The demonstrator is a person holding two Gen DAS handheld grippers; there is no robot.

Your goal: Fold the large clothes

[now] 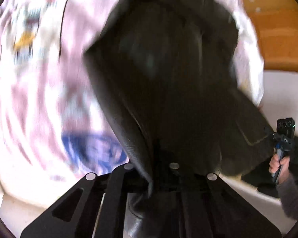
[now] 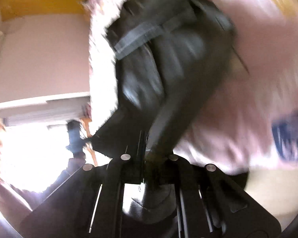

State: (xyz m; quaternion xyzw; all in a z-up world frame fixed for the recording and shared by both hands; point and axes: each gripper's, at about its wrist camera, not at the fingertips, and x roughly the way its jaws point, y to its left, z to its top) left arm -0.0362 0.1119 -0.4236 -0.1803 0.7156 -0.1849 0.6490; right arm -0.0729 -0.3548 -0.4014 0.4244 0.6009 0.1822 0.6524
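Observation:
A large black leather-like garment (image 1: 168,75) hangs in the air in front of the left wrist camera. My left gripper (image 1: 152,180) is shut on a fold of it at the bottom centre. In the right wrist view the same garment (image 2: 168,63) is blurred, with a grey strap across it. My right gripper (image 2: 149,158) is shut on another edge of it. The right gripper also shows in the left wrist view (image 1: 284,138), held in a hand at the far right beside the garment's corner. Both views are motion-blurred.
A pink and white patterned bedspread (image 1: 39,79) with a blue patch lies below; it also shows in the right wrist view (image 2: 258,79). An orange wooden headboard (image 1: 278,29) and a white wall (image 2: 39,59) stand beyond. The person's sleeve (image 2: 19,188) is at the lower left.

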